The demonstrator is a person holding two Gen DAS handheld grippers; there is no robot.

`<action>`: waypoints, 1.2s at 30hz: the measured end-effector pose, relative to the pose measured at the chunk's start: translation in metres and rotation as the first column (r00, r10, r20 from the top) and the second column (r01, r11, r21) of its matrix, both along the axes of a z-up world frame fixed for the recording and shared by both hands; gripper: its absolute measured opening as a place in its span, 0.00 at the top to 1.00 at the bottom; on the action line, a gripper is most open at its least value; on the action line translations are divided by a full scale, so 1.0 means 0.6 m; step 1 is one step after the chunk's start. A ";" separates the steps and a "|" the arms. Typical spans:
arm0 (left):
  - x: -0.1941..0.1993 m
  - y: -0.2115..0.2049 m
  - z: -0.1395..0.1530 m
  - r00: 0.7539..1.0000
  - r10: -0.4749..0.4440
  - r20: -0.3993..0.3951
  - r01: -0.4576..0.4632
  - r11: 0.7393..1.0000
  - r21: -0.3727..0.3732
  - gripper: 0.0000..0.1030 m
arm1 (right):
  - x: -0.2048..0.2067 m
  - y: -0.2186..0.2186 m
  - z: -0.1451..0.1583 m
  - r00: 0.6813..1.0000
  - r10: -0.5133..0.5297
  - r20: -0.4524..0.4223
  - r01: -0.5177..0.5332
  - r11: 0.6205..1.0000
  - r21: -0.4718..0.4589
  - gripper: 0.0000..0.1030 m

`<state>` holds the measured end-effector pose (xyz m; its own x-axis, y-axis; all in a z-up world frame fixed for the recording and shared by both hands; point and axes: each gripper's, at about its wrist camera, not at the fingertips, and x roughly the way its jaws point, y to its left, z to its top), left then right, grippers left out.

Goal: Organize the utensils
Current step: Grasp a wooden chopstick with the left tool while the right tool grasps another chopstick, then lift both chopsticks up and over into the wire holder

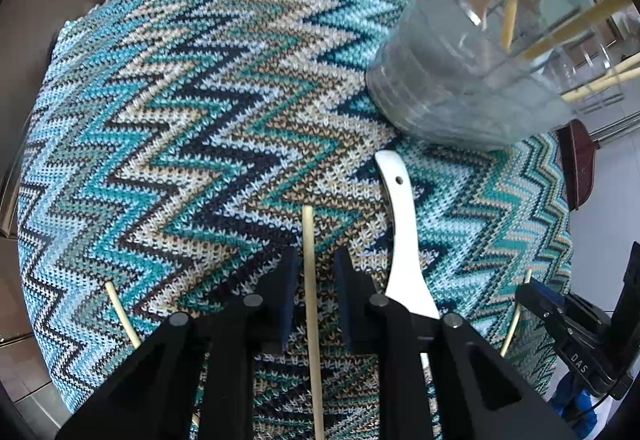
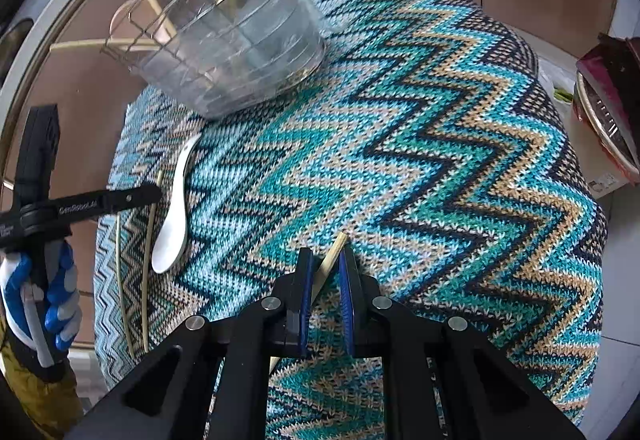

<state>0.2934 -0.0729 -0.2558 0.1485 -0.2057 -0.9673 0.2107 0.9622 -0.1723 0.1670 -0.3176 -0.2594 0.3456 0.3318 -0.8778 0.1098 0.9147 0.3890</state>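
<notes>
My left gripper (image 1: 314, 260) is open, its jaws astride a pale chopstick (image 1: 309, 252) that lies on the zigzag knit cloth (image 1: 200, 111). A white ceramic spoon (image 1: 402, 236) lies just right of it; it also shows in the right wrist view (image 2: 174, 215). My right gripper (image 2: 325, 264) has its jaws close around another chopstick (image 2: 332, 260), which slants between the pads; contact is unclear. A clear utensil holder (image 1: 468, 79) with chopsticks and a spoon in it stands at the cloth's far side, also in the right wrist view (image 2: 236, 51).
More loose chopsticks lie on the cloth: one at the left (image 1: 122, 314), one at the right edge (image 1: 514, 324), and two by the left gripper in the right wrist view (image 2: 150, 240). A dark red box (image 2: 612, 87) sits off the table's right.
</notes>
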 end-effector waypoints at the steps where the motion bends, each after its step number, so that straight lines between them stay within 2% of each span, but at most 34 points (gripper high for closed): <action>1: 0.001 -0.002 -0.001 1.000 -0.003 0.006 0.003 1.000 0.004 0.86 | 0.002 0.005 -0.001 1.000 0.005 -0.005 -0.005 1.000 -0.005 0.87; 8: -0.012 0.008 -0.002 0.999 -0.002 0.049 0.002 1.000 -0.003 0.95 | 0.013 0.008 -0.003 0.999 0.019 -0.026 -0.019 1.000 -0.012 0.88; 12: -0.036 0.027 0.019 0.991 0.015 0.130 -0.008 0.999 -0.049 0.95 | 0.003 0.007 0.001 1.000 0.013 -0.011 -0.013 1.000 0.003 0.91; 15: -0.060 0.045 0.049 0.979 0.022 0.203 -0.006 0.997 -0.077 0.95 | -0.010 0.007 0.020 0.999 0.023 0.030 -0.023 1.000 0.010 0.93; 19: -0.098 0.071 0.094 0.954 0.040 0.298 -0.008 0.994 -0.108 0.95 | -0.036 0.013 0.069 0.987 0.064 0.149 -0.067 0.998 0.016 0.94; 25: -0.144 0.099 0.161 0.914 0.064 0.402 -0.006 0.990 -0.143 0.95 | -0.092 0.019 0.146 0.930 0.122 0.346 -0.125 0.992 -0.014 0.94; 30: -0.169 0.107 0.228 0.872 0.097 0.480 0.003 0.979 -0.204 0.95 | -0.121 0.023 0.211 0.873 0.115 0.473 -0.115 0.993 -0.030 0.94; 34: -0.176 0.099 0.297 0.832 0.122 0.542 0.032 0.964 -0.266 0.95 | -0.120 0.026 0.279 0.808 0.095 0.581 -0.094 0.995 -0.031 0.94; 36: -0.177 0.094 0.334 0.808 0.130 0.575 0.056 0.954 -0.294 0.95 | -0.111 0.033 0.323 0.761 0.088 0.643 -0.087 0.996 -0.034 0.94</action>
